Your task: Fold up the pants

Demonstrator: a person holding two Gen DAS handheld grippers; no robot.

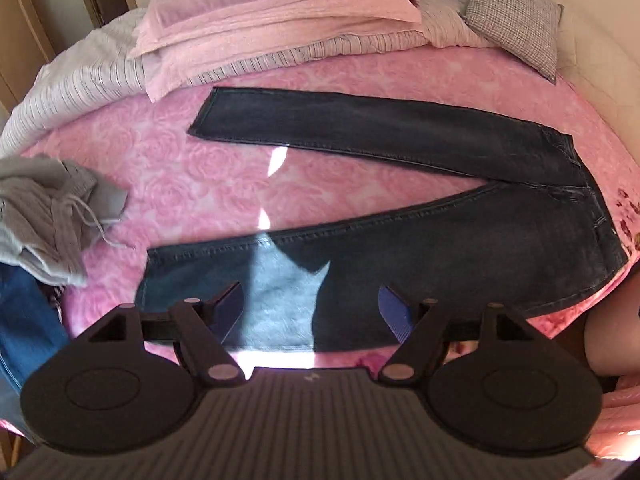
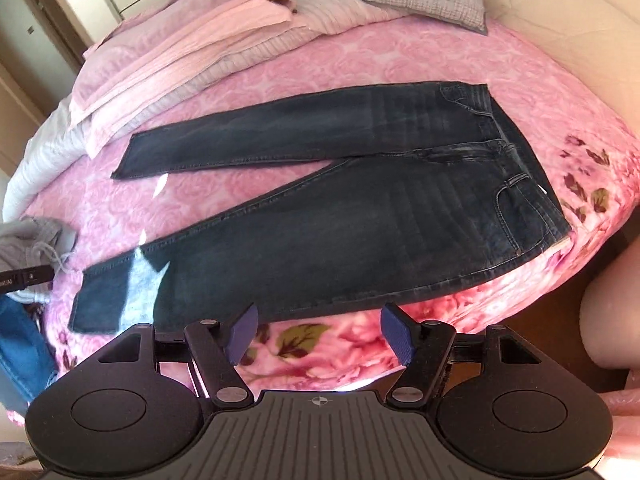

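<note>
Dark denim pants (image 1: 420, 136) lie flat on a pink rose-patterned blanket (image 1: 192, 176), legs spread in a V toward the left, waistband at the right. My left gripper (image 1: 312, 304) hovers open over the near leg, close to its cuff, with nothing between the blue pads. In the right wrist view the same pants (image 2: 360, 216) fill the middle. My right gripper (image 2: 316, 334) stands open just off the near edge of the thigh part, over the blanket (image 2: 400, 64), with nothing held. A patch of sunlight falls on the near leg.
Folded pink bedding (image 1: 260, 12) and a striped quilt (image 1: 80, 76) pile up at the back. A checked pillow (image 1: 516, 16) sits at the back right. Grey clothing with a drawstring (image 1: 48, 208) and a blue garment (image 1: 24, 320) lie at the left. The bed edge drops off in front.
</note>
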